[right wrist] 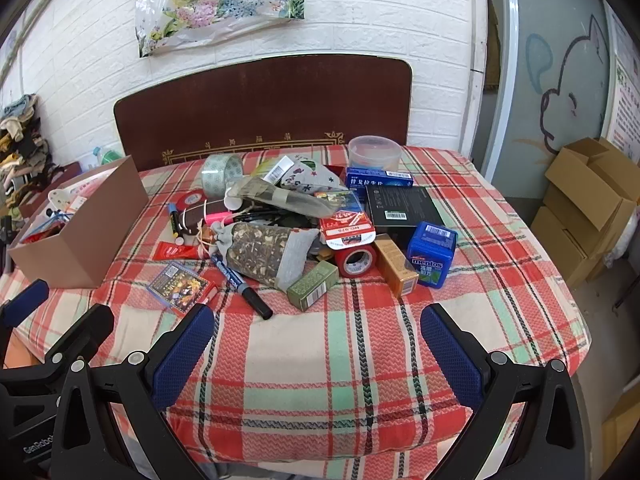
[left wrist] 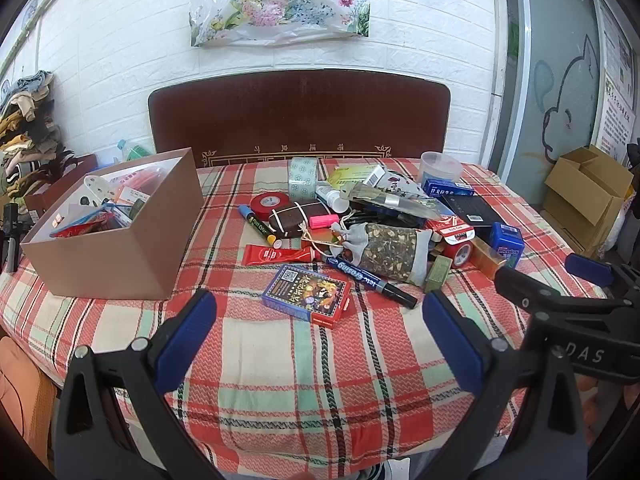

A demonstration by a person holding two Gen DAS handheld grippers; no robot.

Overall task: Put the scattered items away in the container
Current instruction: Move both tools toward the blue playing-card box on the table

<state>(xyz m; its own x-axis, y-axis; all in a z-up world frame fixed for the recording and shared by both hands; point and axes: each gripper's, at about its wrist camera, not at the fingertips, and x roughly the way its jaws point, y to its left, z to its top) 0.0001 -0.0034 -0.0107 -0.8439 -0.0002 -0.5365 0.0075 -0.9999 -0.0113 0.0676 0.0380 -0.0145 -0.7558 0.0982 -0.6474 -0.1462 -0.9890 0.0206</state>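
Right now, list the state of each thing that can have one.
Left tool: open, empty.
Right tool: open, empty.
Brown cardboard box: lidless, partly filled.
Black-tipped blue marker: capped, lying flat.
Grey drawstring pouch: tied shut.
Red tape roll: on its edge.

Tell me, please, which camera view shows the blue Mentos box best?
The right wrist view shows the blue Mentos box best: it sits near the centre, unobstructed, with its label and barcode legible. In the left wrist view the same box is smaller, far to the right, and its lower part is hidden behind the other hand-held gripper.
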